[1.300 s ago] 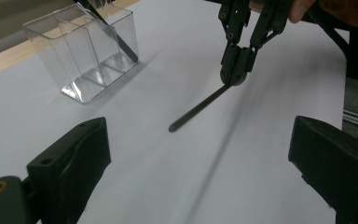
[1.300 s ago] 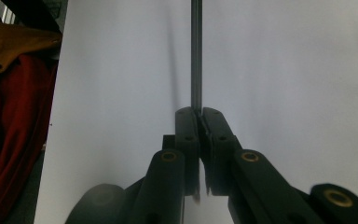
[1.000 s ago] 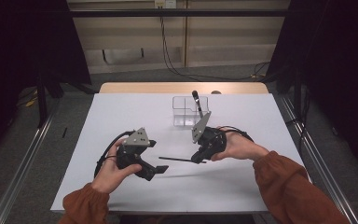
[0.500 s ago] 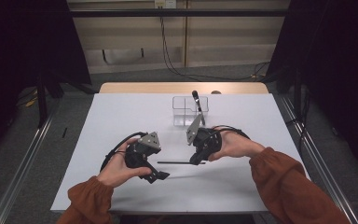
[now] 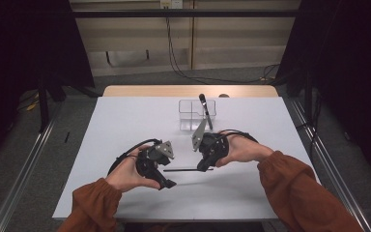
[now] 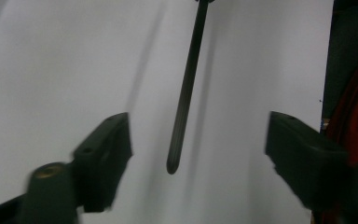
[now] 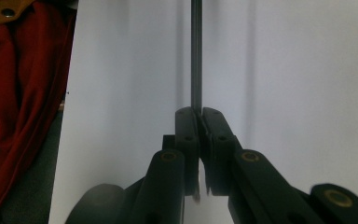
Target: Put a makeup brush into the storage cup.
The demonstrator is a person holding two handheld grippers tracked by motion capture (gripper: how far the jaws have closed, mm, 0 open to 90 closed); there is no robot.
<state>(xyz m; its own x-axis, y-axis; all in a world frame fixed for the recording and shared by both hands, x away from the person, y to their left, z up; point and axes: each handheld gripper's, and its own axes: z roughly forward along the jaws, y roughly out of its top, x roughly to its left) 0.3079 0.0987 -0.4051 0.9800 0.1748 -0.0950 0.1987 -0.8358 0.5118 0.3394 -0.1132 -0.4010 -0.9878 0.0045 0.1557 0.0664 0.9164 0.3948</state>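
A thin black rod (image 5: pixel 183 169) lies level just above the white table (image 5: pixel 125 121), and my right gripper (image 5: pixel 203 167) is shut on its right end. In the right gripper view the jaws (image 7: pixel 196 114) pinch the rod (image 7: pixel 196 56), which runs straight away from them. My left gripper (image 5: pixel 168 177) is open, close to the rod's free left end. In the left gripper view the rod (image 6: pixel 186 93) hangs between the spread jaws (image 6: pixel 198 127) without touching either, its tip low in the gap.
A clear plastic container (image 5: pixel 196 115) stands behind the grippers at the table's middle, with a black utensil (image 5: pixel 205 109) leaning in it. A wooden strip (image 5: pixel 188 91) borders the far edge. Rust-red sleeves (image 5: pixel 294 193) come in from the bottom.
My left gripper has moved right, toward the rod's free end. The right gripper has shifted a little left, still holding the rod.
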